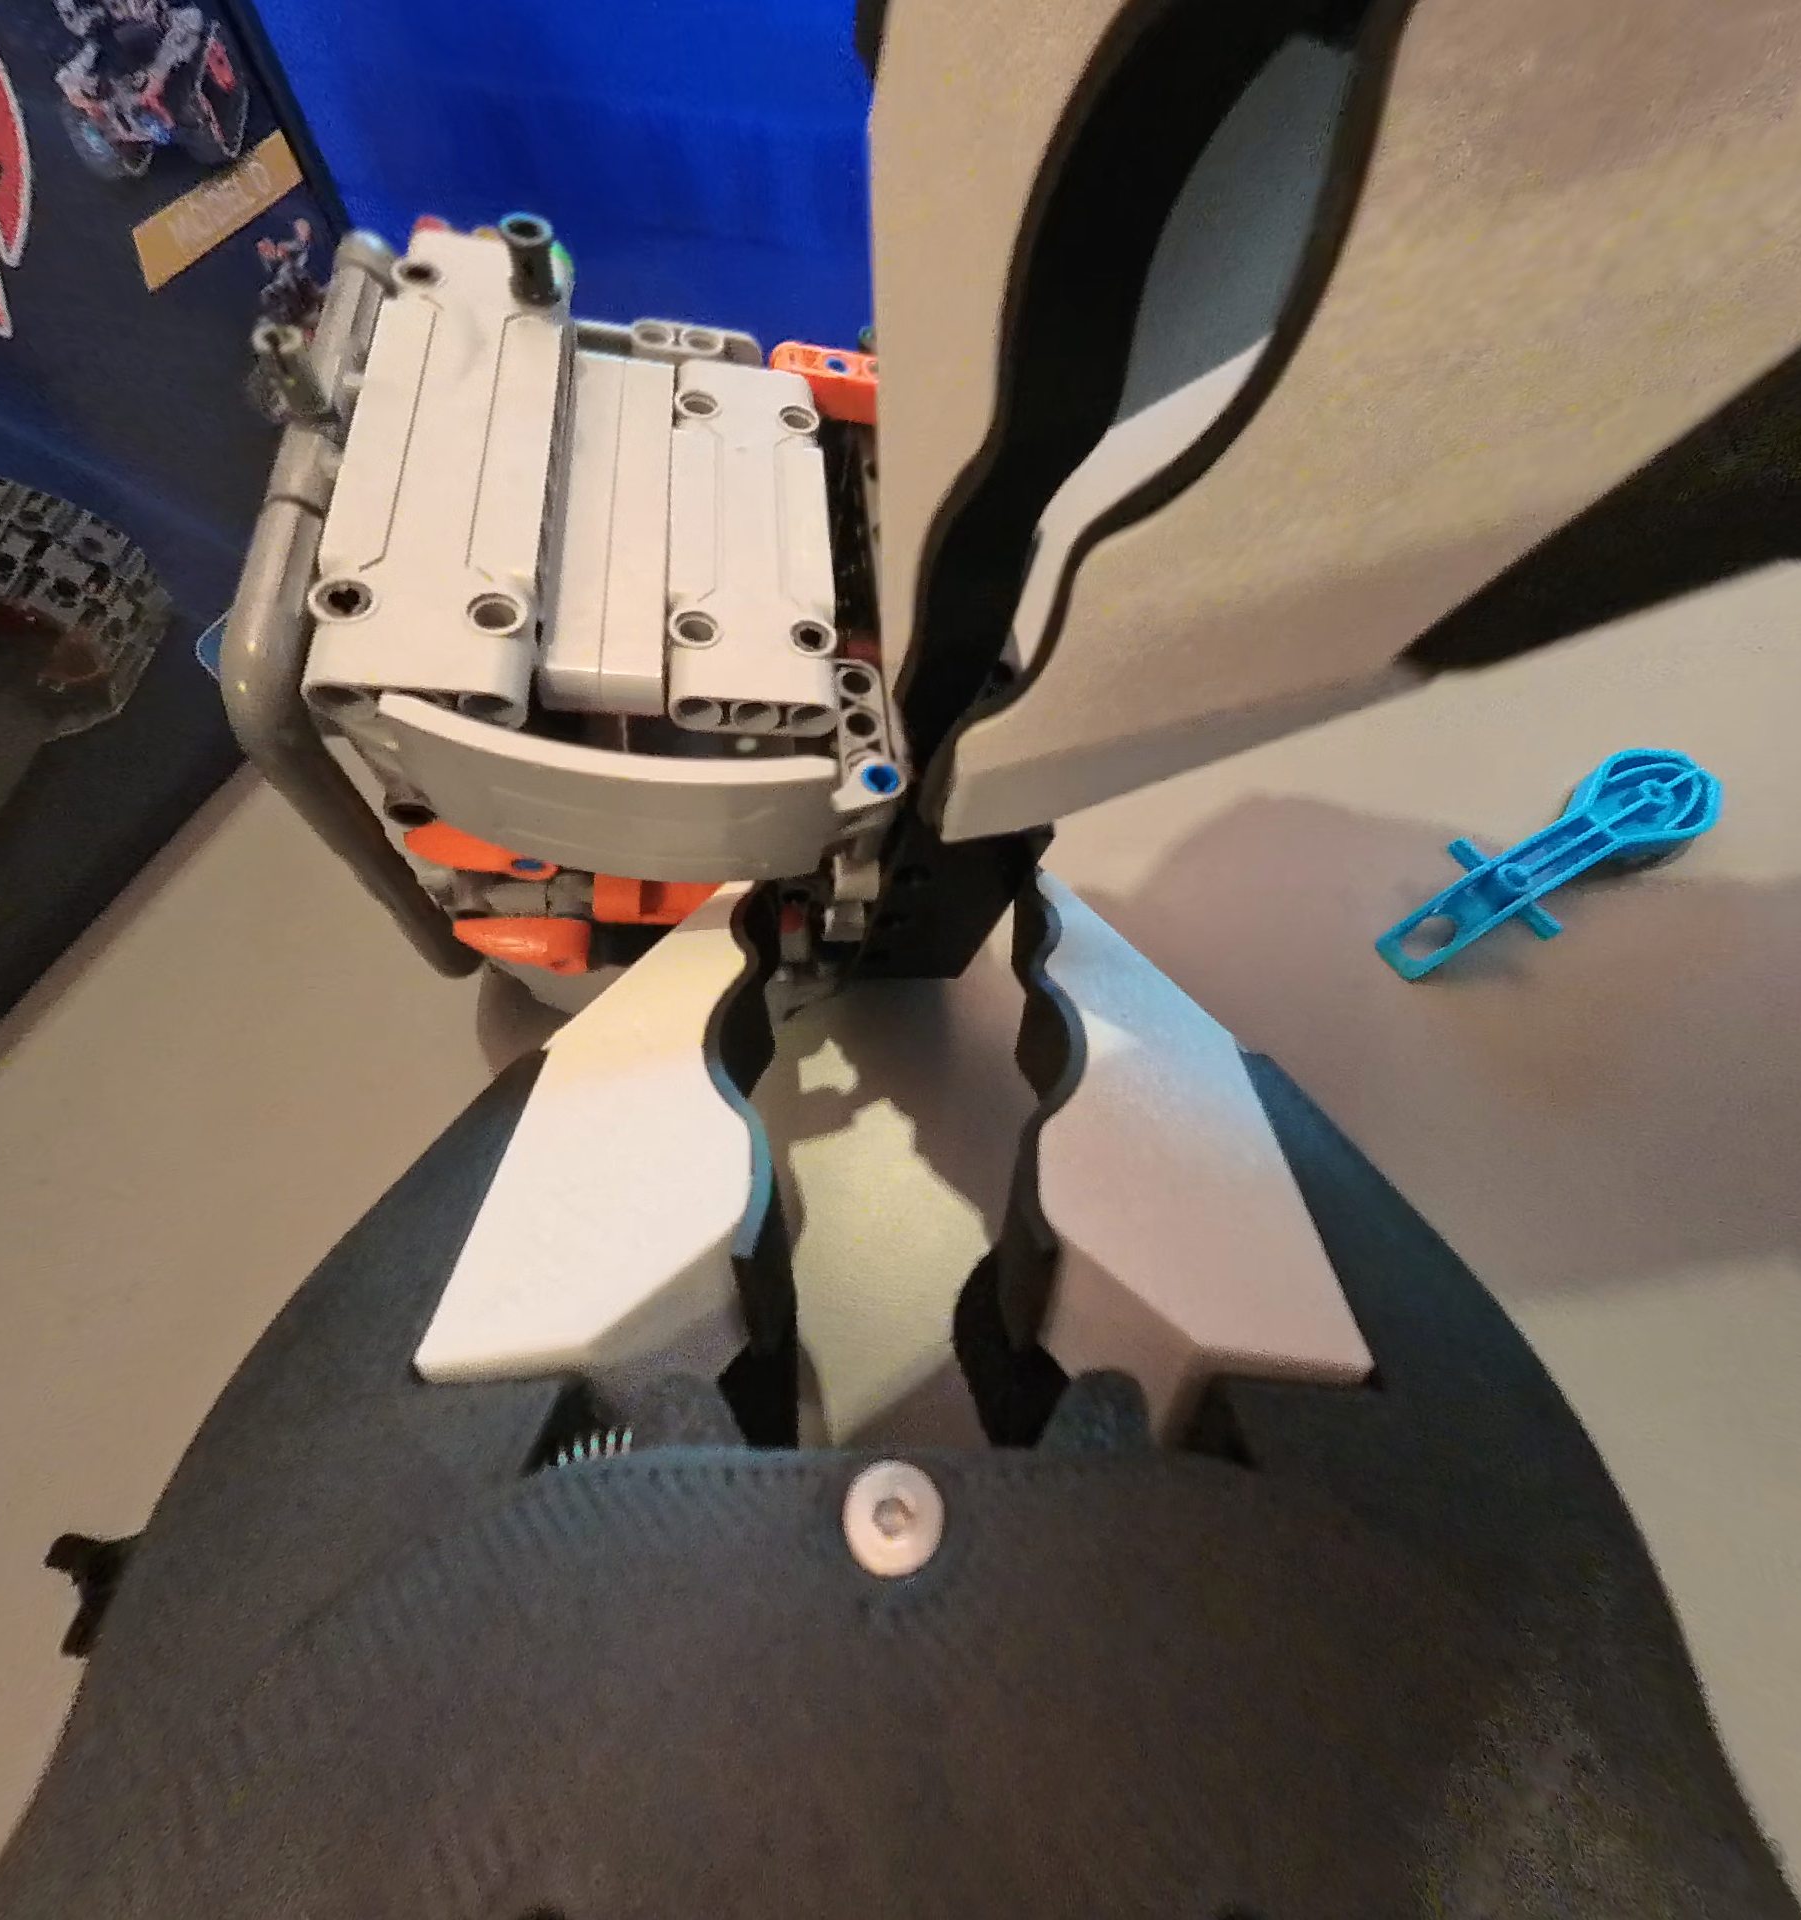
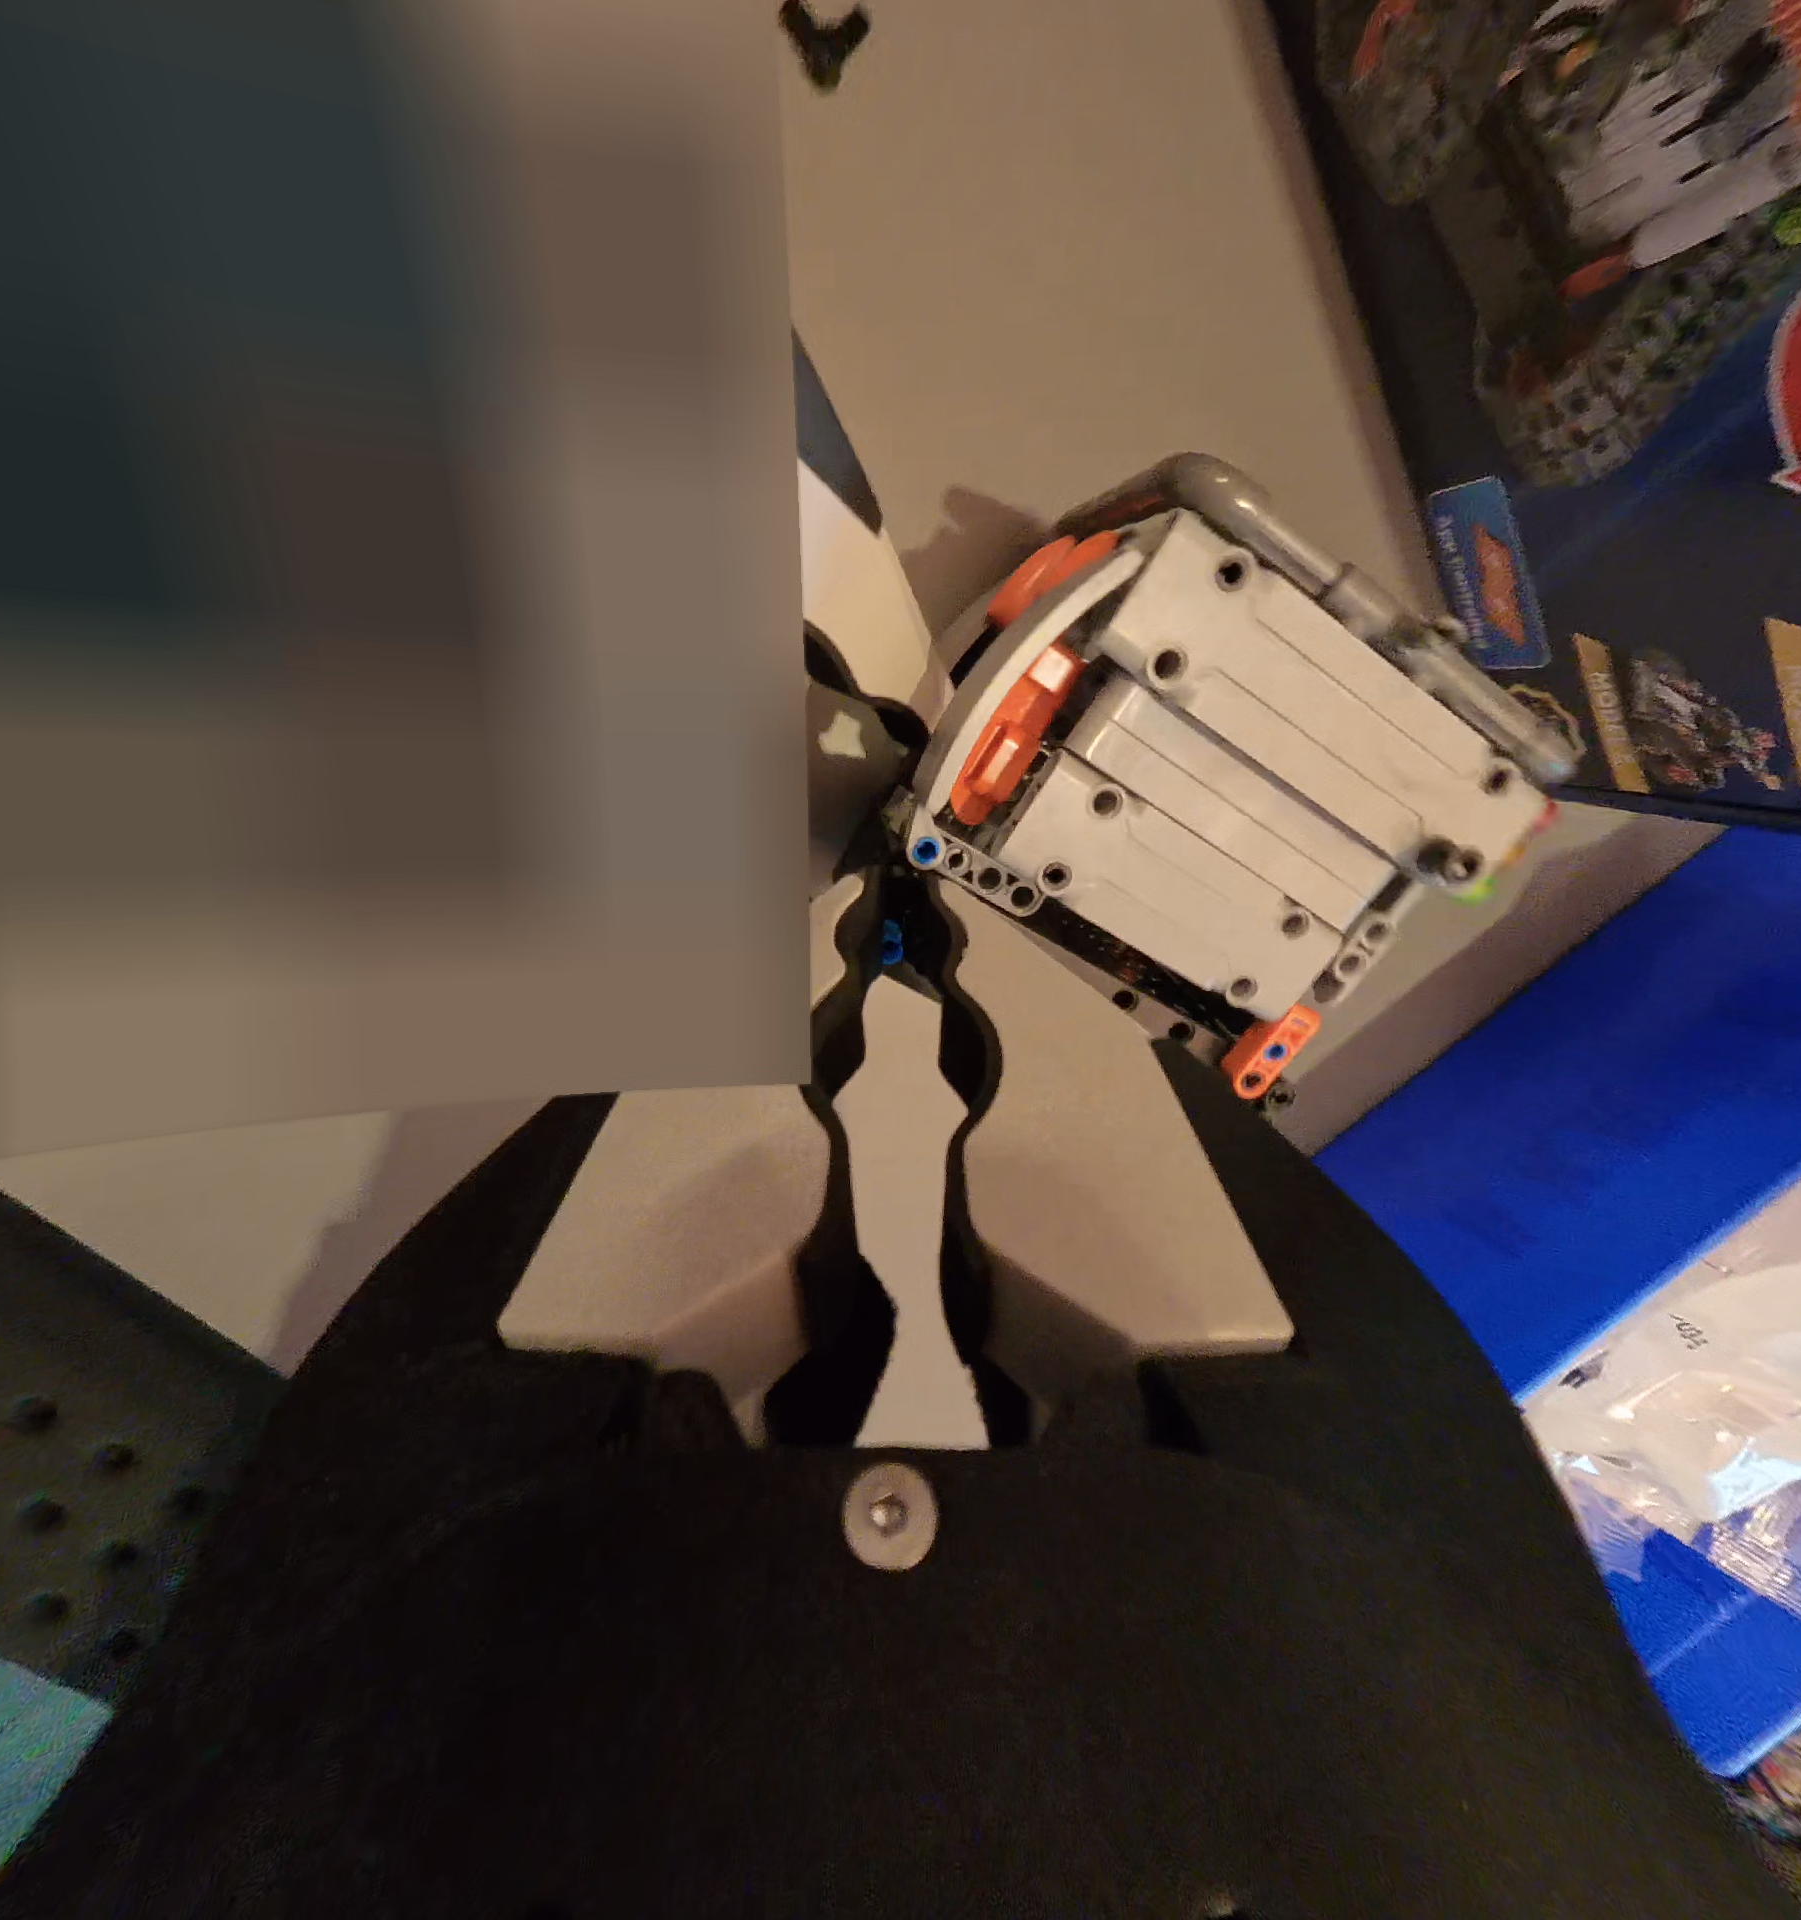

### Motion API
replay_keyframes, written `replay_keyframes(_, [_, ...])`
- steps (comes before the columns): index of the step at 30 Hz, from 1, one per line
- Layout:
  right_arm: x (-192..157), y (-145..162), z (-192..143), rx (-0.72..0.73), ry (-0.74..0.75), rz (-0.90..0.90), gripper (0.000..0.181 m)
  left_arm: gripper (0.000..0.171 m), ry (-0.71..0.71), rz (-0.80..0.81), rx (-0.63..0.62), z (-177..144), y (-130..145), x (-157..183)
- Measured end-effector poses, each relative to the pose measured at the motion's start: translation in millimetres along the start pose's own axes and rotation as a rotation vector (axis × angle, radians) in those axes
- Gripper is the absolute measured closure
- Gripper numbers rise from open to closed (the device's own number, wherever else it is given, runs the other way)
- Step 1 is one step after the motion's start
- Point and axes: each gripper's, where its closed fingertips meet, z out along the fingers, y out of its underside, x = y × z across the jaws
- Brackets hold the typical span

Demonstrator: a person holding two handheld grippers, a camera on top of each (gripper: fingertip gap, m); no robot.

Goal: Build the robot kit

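We see both hand-held grippers meeting at a black part on the corner of the grey brick model [image 1: 574, 582] standing on the desk [image 1: 1395, 1195], the left [image 1: 880, 914] slightly parted around it, the right [image 2: 901, 951] pinched onto it.

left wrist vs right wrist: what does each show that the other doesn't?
Only the left wrist view: a small blue plastic tool lying alone on the beige table, apart from the model.

Only the right wrist view: clear plastic bags on a blue surface, and a black perforated board.

Both: the grey and orange brick model, the printed box behind it, and the left gripper and right gripper, tips meeting at the model's black corner part.
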Motion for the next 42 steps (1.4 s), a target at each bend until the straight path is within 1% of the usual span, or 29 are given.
replay_keyframes(1, [0.7,-1.1,-2.8,0.020,0.002,0.007,0.175,0.129,0.020,-0.015,0.011,-0.8,-1.7,0.4])
replay_keyframes(4, [-1.2,0.7,-7.6,0.027,0.029,-0.038,0.170,0.129,0.028,-0.015,0.013,-0.7,-1.9,1.3])
replay_keyframes(6, [0.8,3.2,-7.7,0.023,0.034,-0.046,0.172,0.129,0.032,-0.021,0.014,-0.9,-2.0,1.0])
replay_keyframes(8, [-2.1,3.3,-8.6,0.018,0.026,-0.072,0.168,0.129,0.032,-0.017,0.015,-0.5,-2.4,1.3])
replay_keyframes(10, [-3.4,2.4,-10.4,0.021,0.052,-0.103,0.168,0.129,0.037,-0.022,0.017,-0.4,-2.9,1.3])
replay_keyframes(14, [-0.3,2.2,-11.2,0.030,0.060,-0.067,0.171,0.129,0.036,-0.023,0.019,-0.4,-3.2,1.4])
replay_keyframes(18, [-0.2,3.4,-7.3,0.014,0.085,-0.093,0.172,0.129,0.035,-0.021,0.017,0.1,-3.3,1.5])
replay_keyframes(23, [0.6,5.3,-4.1,0.002,0.060,-0.071,0.171,0.129,0.029,-0.010,0.014,1.0,-3.5,1.8])
replay_keyframes(32, [0.9,7.3,0.0,-0.062,-0.039,-0.059,0.172,0.129,0.025,-0.004,0.013,2.1,-3.9,1.8])
replay_keyframes(39, [1.1,8.4,0.9,-0.161,0.021,-0.143,0.173,0.129,0.020,0.001,0.012,1.6,-3.8,2.2])
replay_keyframes(42, [0.8,8.6,1.7,-0.168,0.033,-0.156,0.172,0.129,0.020,-0.004,0.011,1.9,-3.9,2.2])
